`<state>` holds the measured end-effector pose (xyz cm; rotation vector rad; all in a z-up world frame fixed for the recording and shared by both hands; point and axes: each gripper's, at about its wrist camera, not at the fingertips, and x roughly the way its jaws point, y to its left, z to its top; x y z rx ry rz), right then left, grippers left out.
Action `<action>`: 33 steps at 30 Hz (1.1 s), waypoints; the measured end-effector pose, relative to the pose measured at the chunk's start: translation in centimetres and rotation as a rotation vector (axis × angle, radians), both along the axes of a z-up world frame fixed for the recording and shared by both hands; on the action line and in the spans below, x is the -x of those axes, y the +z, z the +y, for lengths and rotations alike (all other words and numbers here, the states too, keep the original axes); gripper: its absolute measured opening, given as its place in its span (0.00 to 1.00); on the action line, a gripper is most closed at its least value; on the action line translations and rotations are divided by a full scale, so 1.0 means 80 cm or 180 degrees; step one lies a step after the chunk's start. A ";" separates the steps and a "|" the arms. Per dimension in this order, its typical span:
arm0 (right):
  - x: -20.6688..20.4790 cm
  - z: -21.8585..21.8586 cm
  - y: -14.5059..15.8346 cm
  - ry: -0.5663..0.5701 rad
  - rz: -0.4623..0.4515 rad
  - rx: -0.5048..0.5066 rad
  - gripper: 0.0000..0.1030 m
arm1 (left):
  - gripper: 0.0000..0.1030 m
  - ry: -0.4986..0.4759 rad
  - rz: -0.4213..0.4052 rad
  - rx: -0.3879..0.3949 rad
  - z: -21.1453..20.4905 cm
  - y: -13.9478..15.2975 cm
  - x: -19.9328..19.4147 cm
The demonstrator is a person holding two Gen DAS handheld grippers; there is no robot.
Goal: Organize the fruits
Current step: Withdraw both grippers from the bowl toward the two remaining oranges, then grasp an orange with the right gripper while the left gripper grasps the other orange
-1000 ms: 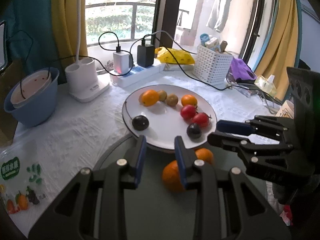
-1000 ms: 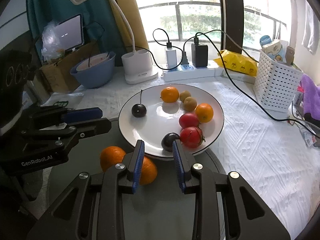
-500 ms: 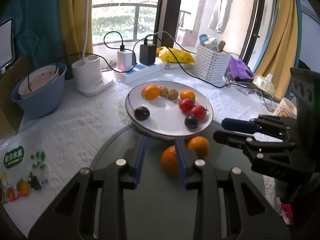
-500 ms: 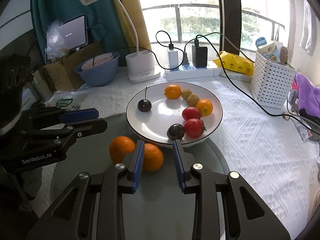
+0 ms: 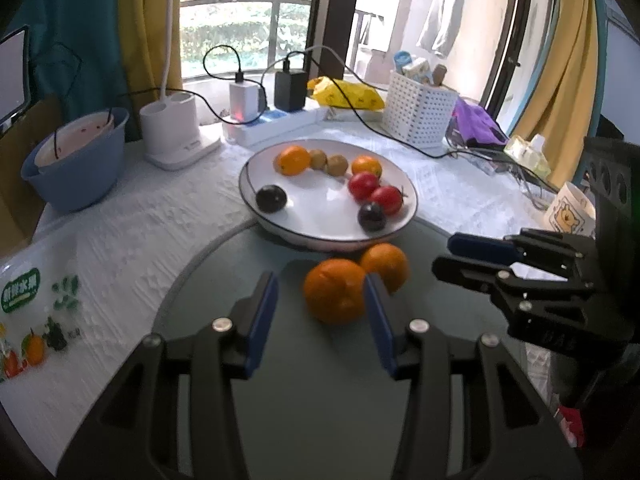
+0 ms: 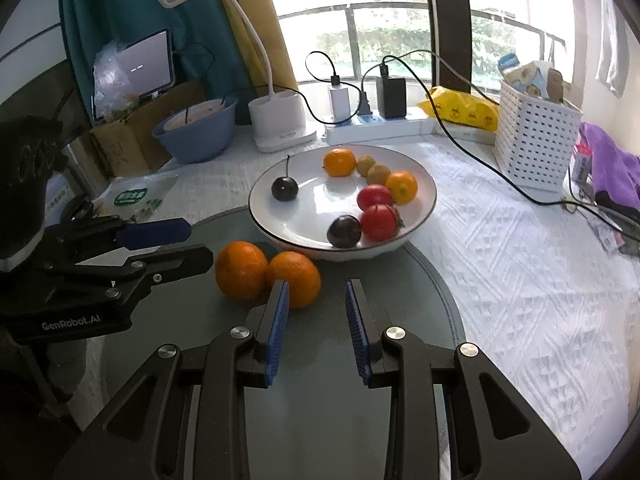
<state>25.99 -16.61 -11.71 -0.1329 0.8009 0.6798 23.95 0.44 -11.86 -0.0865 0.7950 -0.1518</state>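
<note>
We see the left gripper [image 5: 320, 306] jaws just opening, empty, toward the near orange [image 5: 334, 290] at frame centre, right gripper [image 6: 316, 312] narrow and empty; since it touches the second orange [image 5: 386, 266], we risk nudging both off the mat [image 5: 320, 400].

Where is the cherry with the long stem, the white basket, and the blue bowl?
cherry [image 6: 284, 189], right wrist view, middle of its dark body
white basket [image 6: 534, 140], right wrist view, front wall
blue bowl [image 5: 76, 168], left wrist view, outer wall

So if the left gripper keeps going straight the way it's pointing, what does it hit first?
Most likely the nearer orange on the grey mat. It sits just ahead of the left gripper, toward its right finger, and the fingers have just been opening with nothing between them. Depth is hard to judge here.
</note>
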 end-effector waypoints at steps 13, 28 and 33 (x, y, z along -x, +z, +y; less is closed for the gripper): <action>-0.011 -0.020 -0.013 -0.0086 0.0078 -0.0045 0.30 | 0.46 -0.0037 0.0182 -0.0050 -0.017 -0.023 -0.017; -0.020 -0.023 -0.018 -0.0154 0.0118 0.0001 0.30 | 0.45 -0.0155 0.0263 -0.0059 -0.023 -0.038 -0.030; -0.019 -0.016 -0.018 -0.0122 0.0109 0.0021 0.30 | 0.44 -0.0166 0.0221 -0.0088 -0.020 -0.035 -0.024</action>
